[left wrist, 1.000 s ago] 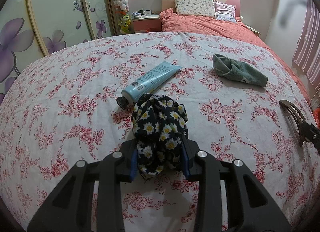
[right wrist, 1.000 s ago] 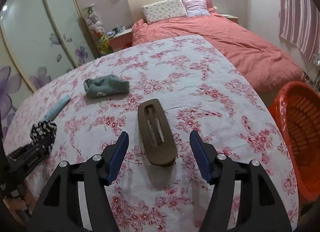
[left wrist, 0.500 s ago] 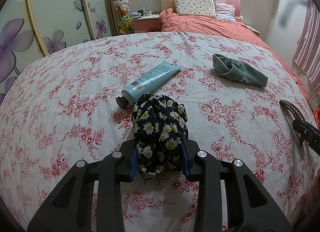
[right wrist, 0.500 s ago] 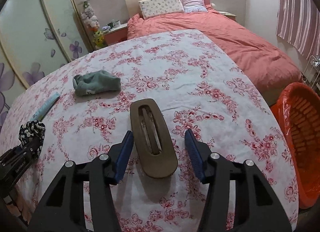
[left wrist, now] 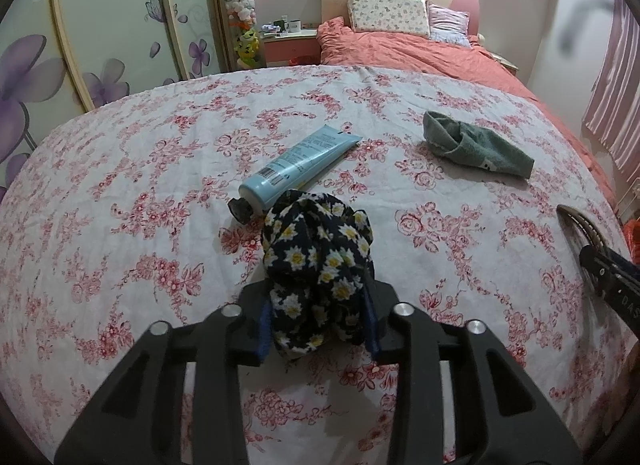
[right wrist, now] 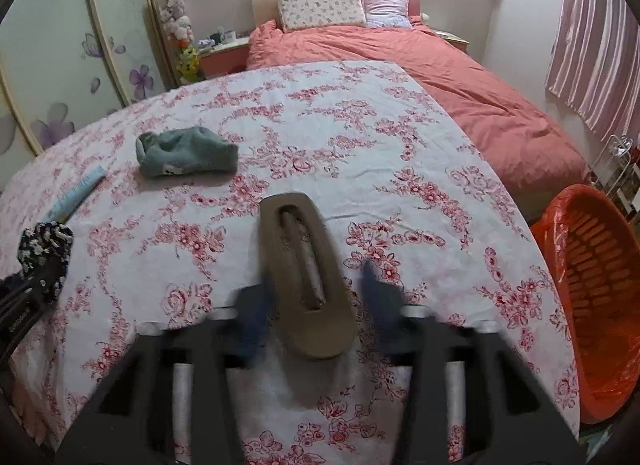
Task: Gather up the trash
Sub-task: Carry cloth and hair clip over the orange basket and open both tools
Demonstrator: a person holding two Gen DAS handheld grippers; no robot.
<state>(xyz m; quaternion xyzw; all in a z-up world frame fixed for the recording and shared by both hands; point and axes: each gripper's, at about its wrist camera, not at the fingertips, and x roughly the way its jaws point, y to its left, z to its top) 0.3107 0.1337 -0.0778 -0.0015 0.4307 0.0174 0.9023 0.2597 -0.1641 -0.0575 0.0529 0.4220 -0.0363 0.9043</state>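
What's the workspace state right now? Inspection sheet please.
Surface: floral tablecloth, flat.
Job's things: daisy-print cloth, brown hair clip, blue tube, green sock; orange basket past the table's right edge.
Clutter: nothing seen.
Grippers: left gripper closing, pads on the daisy-print cloth; right gripper closing around the hair clip, blurred, contact unclear.
Cables: nothing seen.
Surroundings: bed, wardrobe, curtain.

Ahead of me stands a bed (right wrist: pixel 420 65) with a salmon quilt and two pillows (right wrist: pixel 322 9) against a pale headboard. Wardrobe doors (left wrist: pixel 100 33) painted with purple flowers line my left; striped pink curtains (right wrist: pixel 596 53) hang right.
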